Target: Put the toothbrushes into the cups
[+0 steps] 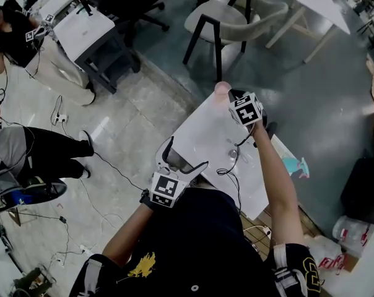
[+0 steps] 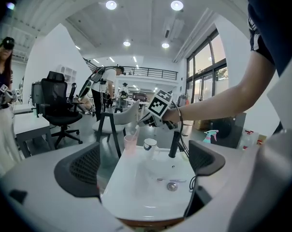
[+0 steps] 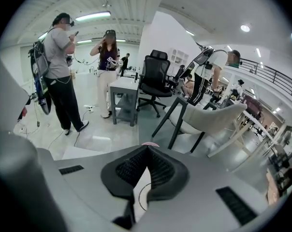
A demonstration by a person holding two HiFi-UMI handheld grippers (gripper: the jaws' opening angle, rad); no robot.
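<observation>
Pink cup (image 2: 130,143) sits just below the right hand-held gripper (image 2: 141,121), clamped on a toothbrush (image 2: 135,128) angled towards it. Best to sink the brush inside the rim before releasing; the left hand-held gripper (image 1: 182,158) gapes empty.

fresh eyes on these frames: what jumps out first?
The white basin stands in the middle of an open office floor, with a black faucet at its back. The right gripper, fingers shut, hangs right over the pink cup on the basin's far rim. A toothbrush lies in the bowl by the drain, and the left gripper sits open at the near edge.
</observation>
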